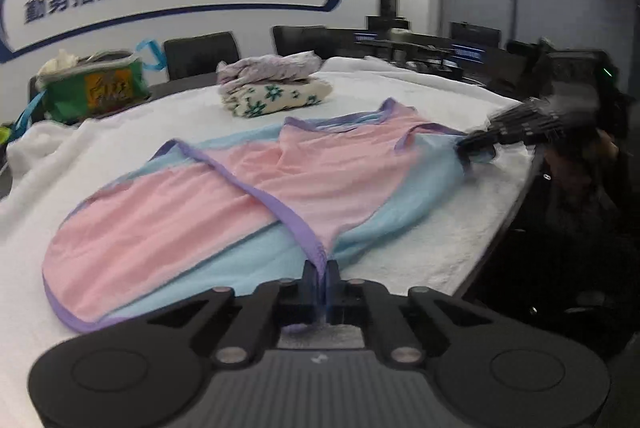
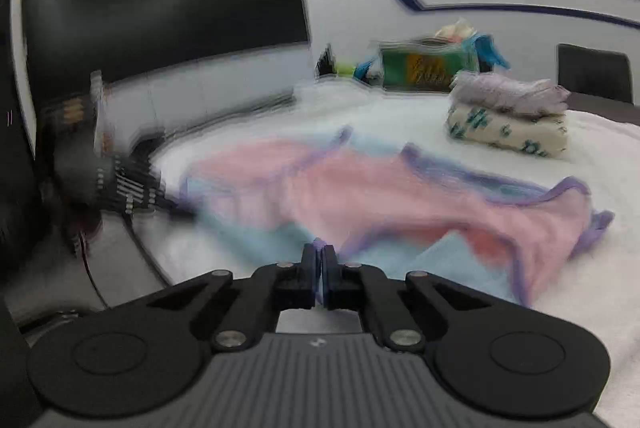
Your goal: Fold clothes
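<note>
while the left tongs (image 1: 322, 274) sit clamped on the purple-trimmed edge of the pink and blue garment (image 1: 240, 196) at the near edge of the bench (image 1: 420, 252), the right tongs (image 2: 319, 260) are pinched together on another bit of its purple trim, further along the same edge. the garment lies spread over the white towel (image 1: 120, 148) that covers the bench, one pink flap turned partly across the blue, still loose and wrinkled. by the look of it this piece is at an early fold, with more folds and the stacking left. toward the far edge a stack of folded clothes (image 1: 276, 88) rests finished, a lilac piece on a floral one. at the far left corner a green bag (image 1: 96, 88) holds more cloth, likely still to do.
</note>
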Demonstrator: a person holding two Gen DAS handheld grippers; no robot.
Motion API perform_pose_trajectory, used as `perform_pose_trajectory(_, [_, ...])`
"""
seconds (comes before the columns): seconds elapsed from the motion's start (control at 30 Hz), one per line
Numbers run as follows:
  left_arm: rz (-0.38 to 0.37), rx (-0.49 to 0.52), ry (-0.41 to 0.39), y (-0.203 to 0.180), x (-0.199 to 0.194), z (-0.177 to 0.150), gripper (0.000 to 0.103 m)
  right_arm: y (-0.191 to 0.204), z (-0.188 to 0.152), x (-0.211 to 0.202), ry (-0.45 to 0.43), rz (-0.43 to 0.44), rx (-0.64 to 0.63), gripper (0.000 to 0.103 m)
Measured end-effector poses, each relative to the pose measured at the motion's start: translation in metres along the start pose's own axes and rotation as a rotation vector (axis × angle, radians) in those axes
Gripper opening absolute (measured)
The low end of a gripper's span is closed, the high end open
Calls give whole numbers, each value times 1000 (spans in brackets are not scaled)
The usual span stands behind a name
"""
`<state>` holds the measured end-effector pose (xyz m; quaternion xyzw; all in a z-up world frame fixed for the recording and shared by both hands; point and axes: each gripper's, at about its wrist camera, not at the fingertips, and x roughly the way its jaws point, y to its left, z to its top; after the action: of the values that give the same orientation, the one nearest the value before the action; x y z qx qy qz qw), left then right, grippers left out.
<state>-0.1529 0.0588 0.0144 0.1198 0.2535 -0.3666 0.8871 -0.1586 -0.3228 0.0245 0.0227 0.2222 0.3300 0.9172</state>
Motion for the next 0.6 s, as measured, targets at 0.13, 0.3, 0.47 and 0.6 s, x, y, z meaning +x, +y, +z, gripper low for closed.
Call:
perform_pose_trajectory(0.13, [-8,-12,33,2,2,-2,12,-16,3,-13,-52,-181,75,11])
perform_pose_trajectory(0.3, [-26,-14,10,-5,-2,-1,27,-7,-17,-49,-68,-272,-67,68])
perform_pose_trajectory(0.47, [-30,-14,15,-9,24,13,30,0,-35,-30,36,-375,-175,3])
perform_pose_trajectory(0.6, [-26,-17,28,-8,31,11,26,9,-30,-26,93,-610,-497,2])
